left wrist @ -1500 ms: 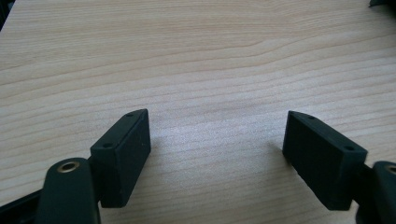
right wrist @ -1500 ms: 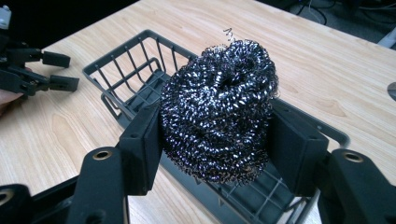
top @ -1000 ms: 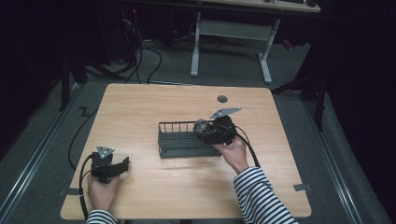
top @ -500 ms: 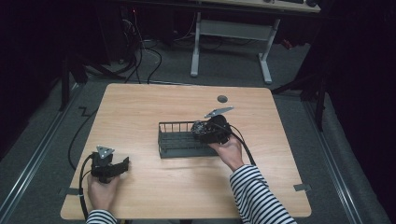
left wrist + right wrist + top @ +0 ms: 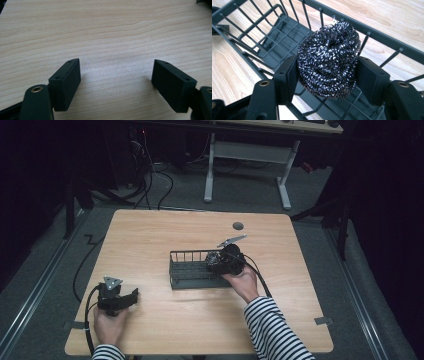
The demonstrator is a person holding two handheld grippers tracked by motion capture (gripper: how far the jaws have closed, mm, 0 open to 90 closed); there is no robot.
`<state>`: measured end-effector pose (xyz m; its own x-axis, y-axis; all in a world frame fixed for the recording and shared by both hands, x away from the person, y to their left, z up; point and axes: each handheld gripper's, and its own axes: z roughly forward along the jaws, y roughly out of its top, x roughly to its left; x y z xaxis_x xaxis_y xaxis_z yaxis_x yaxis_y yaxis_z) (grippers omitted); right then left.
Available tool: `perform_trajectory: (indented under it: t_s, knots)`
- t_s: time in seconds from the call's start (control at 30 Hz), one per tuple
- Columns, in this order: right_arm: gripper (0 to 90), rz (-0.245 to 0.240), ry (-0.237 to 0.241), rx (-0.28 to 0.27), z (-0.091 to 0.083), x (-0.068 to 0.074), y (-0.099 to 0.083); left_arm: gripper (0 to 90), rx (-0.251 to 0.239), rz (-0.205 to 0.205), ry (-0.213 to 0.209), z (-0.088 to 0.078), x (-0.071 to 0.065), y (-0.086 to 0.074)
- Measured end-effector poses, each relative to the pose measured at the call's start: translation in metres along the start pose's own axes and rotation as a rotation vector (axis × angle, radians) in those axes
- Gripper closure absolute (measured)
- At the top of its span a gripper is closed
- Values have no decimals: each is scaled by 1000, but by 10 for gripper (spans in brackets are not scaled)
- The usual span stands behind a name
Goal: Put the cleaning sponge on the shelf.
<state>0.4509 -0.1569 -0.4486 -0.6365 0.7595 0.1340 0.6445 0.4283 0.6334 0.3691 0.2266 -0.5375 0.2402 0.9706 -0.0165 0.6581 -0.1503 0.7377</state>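
A steel wool scourer [image 5: 328,67] sits between the pads of my right gripper [image 5: 328,76], just above the right end of a dark wire basket [image 5: 274,30]. Both pads still touch its sides, and the jaws have just been opening around it. From above, my right gripper [image 5: 222,261] leans over the basket [image 5: 172,267] with the scourer [image 5: 214,256] at its tip. My left gripper [image 5: 131,296] rests on the table near the front left corner. Its jaws [image 5: 116,82] stand wide apart over bare wood.
The wooden table [image 5: 165,235] has a round cable hole [image 5: 238,225] near its far edge. A cable [image 5: 257,275] trails from the right gripper, another loops off the front left corner. Floor cables and a white desk frame lie beyond the table.
The right gripper has edged a little to the left over the basket's right end with the scourer. The left hand and its gripper have stayed put.
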Motion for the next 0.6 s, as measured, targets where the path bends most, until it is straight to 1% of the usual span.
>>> perform_trajectory:
  t_s: [0.07,0.37,0.43,0.53,0.6]
  knots:
    - [376,7,3,2,0,-1,0,242,0,0,0,0,0,0]
    - [345,-1,-8,4,-1,-2,1,245,0,-2,0,0,0,0]
    - [326,4,-5,-3,-2,-2,1,245,0,-2,0,0,0,0]
    - [315,-3,-5,-23,-7,-2,1,245,-1,-2,0,0,0,0]
    - [311,-22,-17,-31,-10,0,1,245,0,-1,0,0,0,0]
